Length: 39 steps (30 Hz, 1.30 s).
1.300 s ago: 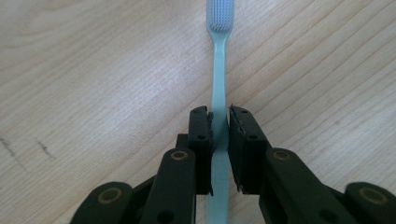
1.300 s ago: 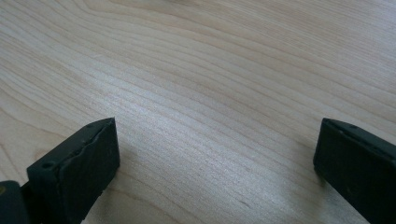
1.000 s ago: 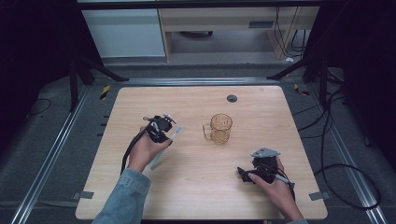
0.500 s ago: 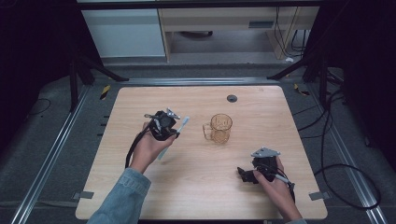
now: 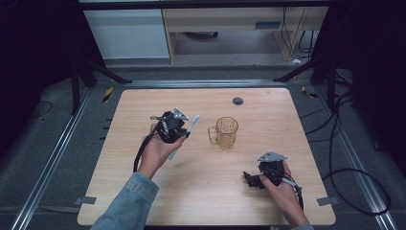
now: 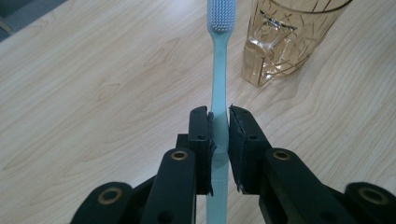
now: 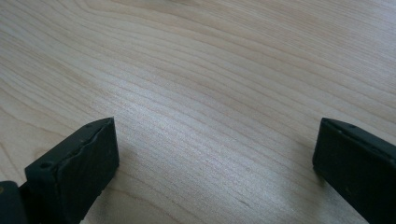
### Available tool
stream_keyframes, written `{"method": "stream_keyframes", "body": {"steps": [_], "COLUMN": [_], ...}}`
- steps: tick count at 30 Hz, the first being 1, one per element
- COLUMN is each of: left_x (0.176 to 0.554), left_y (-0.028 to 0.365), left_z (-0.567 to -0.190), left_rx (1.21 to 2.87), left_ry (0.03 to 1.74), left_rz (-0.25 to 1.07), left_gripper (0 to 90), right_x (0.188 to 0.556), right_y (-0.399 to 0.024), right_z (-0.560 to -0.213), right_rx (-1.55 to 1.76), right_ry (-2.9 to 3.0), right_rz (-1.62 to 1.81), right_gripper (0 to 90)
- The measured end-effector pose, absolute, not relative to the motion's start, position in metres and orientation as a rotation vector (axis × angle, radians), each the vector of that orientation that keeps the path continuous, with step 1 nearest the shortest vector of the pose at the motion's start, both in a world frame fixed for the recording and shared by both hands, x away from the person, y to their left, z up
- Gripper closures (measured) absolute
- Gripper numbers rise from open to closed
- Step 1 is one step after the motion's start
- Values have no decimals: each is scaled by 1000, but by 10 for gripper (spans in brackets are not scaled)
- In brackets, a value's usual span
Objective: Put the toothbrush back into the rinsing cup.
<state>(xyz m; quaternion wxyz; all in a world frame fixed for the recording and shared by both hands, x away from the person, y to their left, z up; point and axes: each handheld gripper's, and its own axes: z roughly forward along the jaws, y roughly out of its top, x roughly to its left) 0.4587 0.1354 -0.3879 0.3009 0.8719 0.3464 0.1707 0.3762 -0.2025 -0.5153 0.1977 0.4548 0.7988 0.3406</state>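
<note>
A light blue toothbrush (image 6: 218,88) is clamped by its handle between the black jaws of the left gripper (image 6: 219,128); both pads are pressed flat against the handle. In the left gripper view the bristled head is seen at the top centre of the frame, with the handle running straight down between the jaws. An amber glass mug (image 6: 285,37) is seen at the upper right of that frame, just beside the brush head and not touching it.

In the high view the left gripper (image 5: 173,125) is held left of centre above the wooden surface (image 5: 268,110). The toothbrush (image 5: 191,125) is seen tilted, head toward the upper right, pointing at the mug (image 5: 225,132), which stands upright near the middle of the frame with its handle on the left.

The right gripper (image 5: 261,178) is seen at the lower right of the high view, low over the surface, well apart from the mug. In the right gripper view its jaws are spread wide, with nothing between them but bare wood grain (image 7: 210,93).

A small dark round fitting (image 5: 238,100) is set in the surface above the mug.
</note>
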Motion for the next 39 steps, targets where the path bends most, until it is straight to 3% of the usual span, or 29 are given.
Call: {"method": "stream_keyframes", "body": {"steps": [20,39], "left_x": [454,456], "left_y": [124,126], "left_z": [-367,-370], "left_rx": [2064,1819], "left_ry": [859,831], "left_rz": [665,720], "left_gripper": [791,791], "right_x": [376,376], "right_y": [-203,-203], "right_z": [-515,-515], "right_rx": [1269,1271], "right_ry": [2235,2237], "right_rz": [953,954], "right_gripper": [8,7]}}
